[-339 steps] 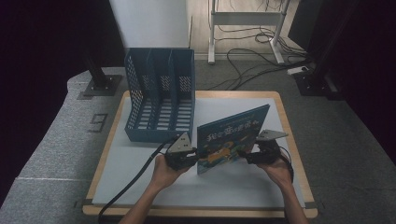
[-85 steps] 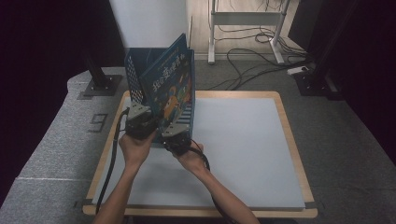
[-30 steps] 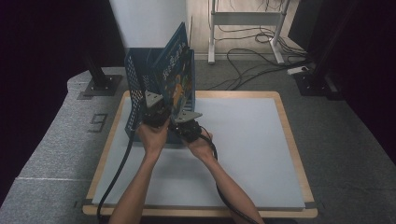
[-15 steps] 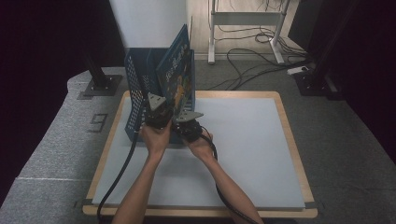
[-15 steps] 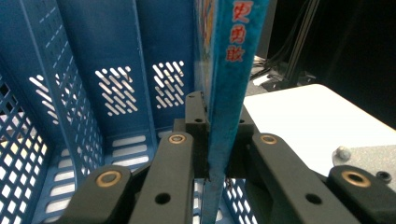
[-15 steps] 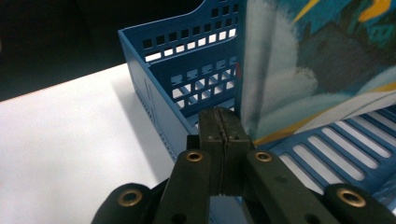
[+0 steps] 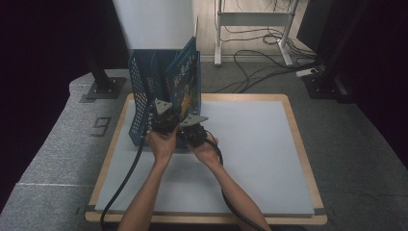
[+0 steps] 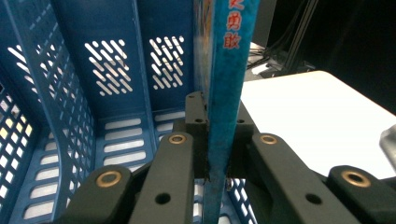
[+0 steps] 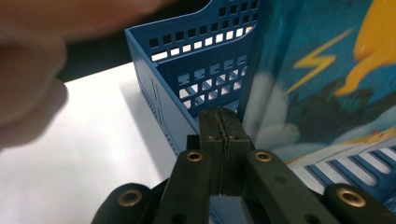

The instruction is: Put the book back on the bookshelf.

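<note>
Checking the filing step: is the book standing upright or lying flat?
Upright, on edge. The book rises above the blue file rack, its lower edge clamped in the left tongs.

We look down on a desk (image 7: 250,144) with a pale grey-white top and a light wooden rim, set in the middle of a dim room. Grey carpet (image 7: 356,144) covers the floor around it. At 12 o'clock a white panel (image 7: 154,24) stands upright. At 1 o'clock we see a white metal frame (image 7: 250,19) on the lit floor, with black cables (image 7: 255,62) trailing beneath it toward a white power strip (image 7: 308,72) at 2 o'clock. Dark drapes close off 9 and 3 o'clock. A black stand base (image 7: 103,86) sits at 10 o'clock.
</note>
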`<state>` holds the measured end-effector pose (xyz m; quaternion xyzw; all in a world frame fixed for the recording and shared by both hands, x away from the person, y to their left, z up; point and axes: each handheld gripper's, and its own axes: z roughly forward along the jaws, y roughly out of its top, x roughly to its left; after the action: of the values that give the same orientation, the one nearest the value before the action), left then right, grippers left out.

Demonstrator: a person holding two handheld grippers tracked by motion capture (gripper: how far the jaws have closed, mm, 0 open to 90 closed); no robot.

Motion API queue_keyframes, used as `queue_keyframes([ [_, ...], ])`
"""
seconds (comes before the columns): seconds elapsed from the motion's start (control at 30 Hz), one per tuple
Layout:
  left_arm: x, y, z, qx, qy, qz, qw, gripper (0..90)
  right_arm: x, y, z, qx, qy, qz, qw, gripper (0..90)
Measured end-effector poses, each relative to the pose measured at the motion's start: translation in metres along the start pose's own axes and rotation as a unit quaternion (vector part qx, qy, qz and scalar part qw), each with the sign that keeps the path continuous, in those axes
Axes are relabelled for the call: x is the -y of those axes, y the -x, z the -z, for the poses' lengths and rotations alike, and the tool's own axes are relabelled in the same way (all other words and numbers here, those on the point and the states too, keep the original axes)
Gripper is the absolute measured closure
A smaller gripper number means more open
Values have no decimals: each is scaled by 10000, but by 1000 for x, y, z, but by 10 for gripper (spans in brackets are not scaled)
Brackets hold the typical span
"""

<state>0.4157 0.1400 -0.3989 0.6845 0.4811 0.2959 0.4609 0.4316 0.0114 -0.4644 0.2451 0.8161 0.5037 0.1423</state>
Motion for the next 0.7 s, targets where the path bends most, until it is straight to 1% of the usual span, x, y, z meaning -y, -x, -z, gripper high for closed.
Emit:
queue_keyframes([
  [0.13, 5, -1, -3, 15, -28, 17, 10000, 834, 1, -1, 0, -42, 35, -33, 10000, 885],
  [0.33, 11, -6, -4, 74, -56, 141, 9999, 834, 3, -1, 1, -64, 58, -63, 9999, 885],
  [0.43, 13, -8, -6, 82, -84, 155, 9998, 833, 4, 0, 2, -64, 98, -65, 9999, 884],
  [0.57, 18, -8, -10, 75, -149, 160, 9997, 833, 8, 2, 4, -111, 183, -156, 9996, 881],
  [0.7, 21, -9, -14, 78, -213, 169, 9996, 833, 10, 7, 9, -67, 199, -211, 9996, 848],
])
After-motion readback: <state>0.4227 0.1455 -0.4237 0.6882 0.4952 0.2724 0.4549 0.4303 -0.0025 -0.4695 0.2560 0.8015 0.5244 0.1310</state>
